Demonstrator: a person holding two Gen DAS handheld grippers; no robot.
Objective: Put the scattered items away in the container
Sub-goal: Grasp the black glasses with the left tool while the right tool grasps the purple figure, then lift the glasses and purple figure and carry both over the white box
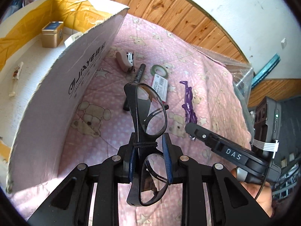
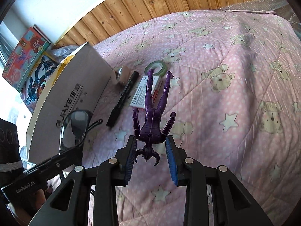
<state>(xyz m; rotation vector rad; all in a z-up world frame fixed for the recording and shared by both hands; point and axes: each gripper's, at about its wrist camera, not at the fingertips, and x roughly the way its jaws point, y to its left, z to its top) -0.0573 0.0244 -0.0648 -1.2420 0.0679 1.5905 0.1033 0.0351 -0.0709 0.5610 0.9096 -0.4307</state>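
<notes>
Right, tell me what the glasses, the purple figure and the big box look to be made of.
Glasses: probably plastic, a thick semi-matte black frame with clear lenses that the bedcover shows through.
Purple figure: looks like moulded hard plastic, glossy, with highlights and visible joint seams.
Box: corrugated cardboard, matte and printed, its top edge ragged and fluted; yellow tape lines the inside.

A bed carries everything, spread with a pink quilt (image 2: 216, 113) printed with bears and stars. On it stands a cardboard box (image 1: 80, 79), its wall close beside a stapler (image 1: 125, 60). Next to that lie a black marker (image 2: 123, 98), a roll of green tape (image 2: 156, 66) and a small white packet (image 2: 140, 94) just below the tape.
</notes>
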